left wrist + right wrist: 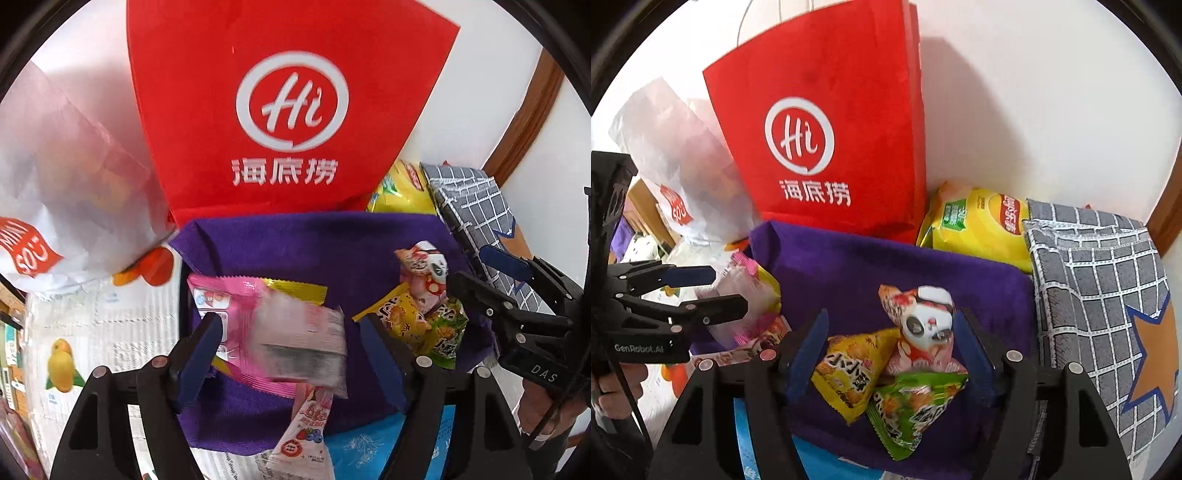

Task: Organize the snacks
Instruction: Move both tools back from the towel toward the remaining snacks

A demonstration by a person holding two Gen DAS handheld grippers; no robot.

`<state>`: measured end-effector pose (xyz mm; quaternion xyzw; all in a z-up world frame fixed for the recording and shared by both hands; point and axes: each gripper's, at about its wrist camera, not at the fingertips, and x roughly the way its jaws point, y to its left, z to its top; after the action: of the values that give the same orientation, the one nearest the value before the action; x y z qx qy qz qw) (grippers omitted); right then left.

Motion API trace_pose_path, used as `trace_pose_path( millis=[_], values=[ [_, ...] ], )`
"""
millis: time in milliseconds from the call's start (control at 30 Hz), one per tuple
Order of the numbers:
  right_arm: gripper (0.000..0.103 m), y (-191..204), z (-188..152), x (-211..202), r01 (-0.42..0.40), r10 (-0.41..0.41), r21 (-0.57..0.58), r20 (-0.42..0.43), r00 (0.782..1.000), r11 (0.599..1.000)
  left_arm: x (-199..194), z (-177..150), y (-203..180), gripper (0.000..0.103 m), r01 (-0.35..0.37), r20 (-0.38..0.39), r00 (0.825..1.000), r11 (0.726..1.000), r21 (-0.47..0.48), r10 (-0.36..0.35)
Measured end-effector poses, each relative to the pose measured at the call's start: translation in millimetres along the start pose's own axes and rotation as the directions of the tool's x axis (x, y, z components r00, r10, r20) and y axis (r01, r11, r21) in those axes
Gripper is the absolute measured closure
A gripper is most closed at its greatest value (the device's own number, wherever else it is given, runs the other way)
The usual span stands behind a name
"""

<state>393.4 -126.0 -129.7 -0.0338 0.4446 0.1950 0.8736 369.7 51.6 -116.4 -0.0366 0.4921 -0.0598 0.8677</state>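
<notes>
A purple cloth (849, 266) holds two heaps of snacks. My left gripper (289, 319) hangs open over the left heap. A pink packet (251, 310) and a blurred pink-grey packet (306, 347) lie between its fingers, clear of the right pad. A strawberry stick packet (303, 435) lies below them. My right gripper (892, 315) stands open over the right heap: a yellow triangular packet (849, 365), a green one (916, 402) and a panda-print packet (923, 321). Its pads do not press on them. Each gripper shows at the edge of the other's view.
A red paper bag (820, 129) stands behind the cloth against the white wall. A white plastic bag (676, 155) is at its left, a yellow crisps bag (979, 225) and a grey checked fabric box (1100, 280) at its right. A mango-print carton (74, 350) lies left.
</notes>
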Motion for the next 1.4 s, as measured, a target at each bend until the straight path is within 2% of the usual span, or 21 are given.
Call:
trace_pose_path(
  millis=[233, 367, 533, 933, 1167, 1400],
  values=[
    [0.033, 5.3, -0.2, -27.5, 0.020, -0.021, 0.022, 0.060, 0.998, 1.000, -22.8, 4.0, 4.7, 0.027, -0.009, 0.047, 0.999, 1.000, -0.002, 0.010],
    [0.033, 7.3, -6.4, -42.3, 0.020, -0.024, 0.057, 0.075, 0.997, 0.998, -33.6, 5.2, 5.4, 0.027, 0.009, 0.060, 0.998, 1.000, -0.008, -0.009],
    [0.033, 12.6, -19.6, -58.9, 0.068, -0.071, 0.043, 0.067, 0.995, 0.997, -49.2, 5.2, 4.7, 0.027, 0.022, 0.087, 0.996, 1.000, -0.001, -0.022],
    [0.033, 10.0, -62.7, -86.3, 0.125, -0.129, 0.113, 0.029, 0.991, 0.986, -74.0, 0.3, -4.5, 0.027, 0.045, 0.111, 0.993, 0.998, 0.037, -0.049],
    [0.033, 9.8, -77.3, -93.9, 0.140, -0.143, 0.139, 0.012, 0.990, 0.980, -87.8, -2.7, -9.9, 0.027, 0.057, 0.134, 0.989, 0.997, 0.056, -0.064],
    [0.033, 9.7, -91.2, -95.4, 0.150, -0.150, 0.156, -0.011, 0.989, 0.976, -91.2, -2.9, -11.1, 0.027, 0.051, 0.125, 0.990, 0.997, 0.060, -0.058]
  ],
)
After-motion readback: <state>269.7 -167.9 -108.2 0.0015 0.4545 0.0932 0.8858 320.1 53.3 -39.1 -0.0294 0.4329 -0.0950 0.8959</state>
